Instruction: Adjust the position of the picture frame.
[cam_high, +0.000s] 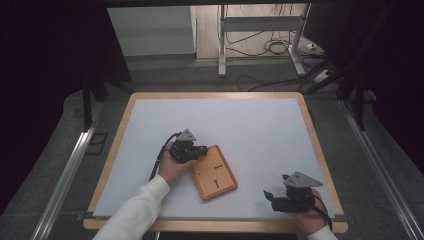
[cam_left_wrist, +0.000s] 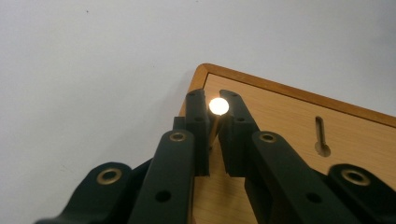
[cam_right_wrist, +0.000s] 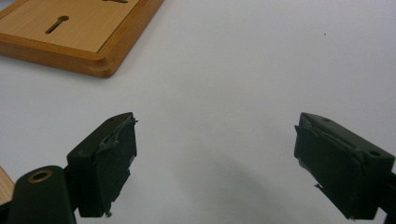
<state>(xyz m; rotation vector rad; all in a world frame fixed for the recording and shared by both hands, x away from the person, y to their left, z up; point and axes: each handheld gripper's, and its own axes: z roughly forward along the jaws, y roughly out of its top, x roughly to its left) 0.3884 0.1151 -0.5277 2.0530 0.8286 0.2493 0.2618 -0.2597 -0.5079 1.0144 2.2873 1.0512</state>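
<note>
One wooden board on the bench, lying flat near the front, a bit left of centre, with two keyhole slots cut in its face. Left gripper sits at the board's far-left corner, jaws pinched on one small brass-coloured pin with a shiny round head, standing over the board. Right gripper is well apart at the front right, jaws spread wide with just bare bench between them.
</note>
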